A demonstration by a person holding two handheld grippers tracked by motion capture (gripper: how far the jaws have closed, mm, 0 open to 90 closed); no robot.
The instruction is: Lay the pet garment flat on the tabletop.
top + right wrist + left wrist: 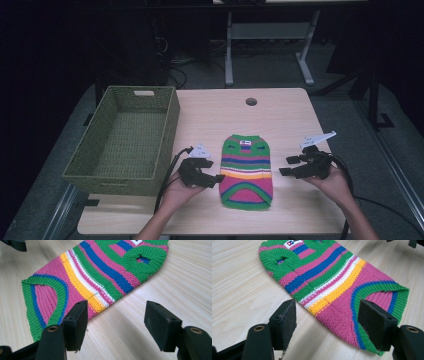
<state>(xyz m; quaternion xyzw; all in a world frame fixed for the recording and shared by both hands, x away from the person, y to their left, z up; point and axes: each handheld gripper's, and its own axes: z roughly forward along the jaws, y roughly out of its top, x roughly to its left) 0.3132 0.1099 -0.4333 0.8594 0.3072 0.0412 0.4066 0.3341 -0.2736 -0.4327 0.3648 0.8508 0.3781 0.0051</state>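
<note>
A small knitted pet sweater (246, 170) with green, pink, blue, white and yellow stripes lies flat on the wooden table (280, 115), neck end away from me. My left gripper (216, 179) is just left of its lower half, jaws wide apart and empty. In the left gripper view the sweater (332, 282) lies between and beyond the jaws of the left gripper (327, 322). My right gripper (286, 166) hovers to the sweater's right, open and empty. In the right gripper view, the right gripper (116, 325) faces the sweater's (97, 275) side edge.
A green woven basket (165, 125), with nothing in it, stands on the table's left side. A round cable hole (251, 101) sits near the far edge. Desk legs and cables (227, 55) stand on the floor beyond the table.
</note>
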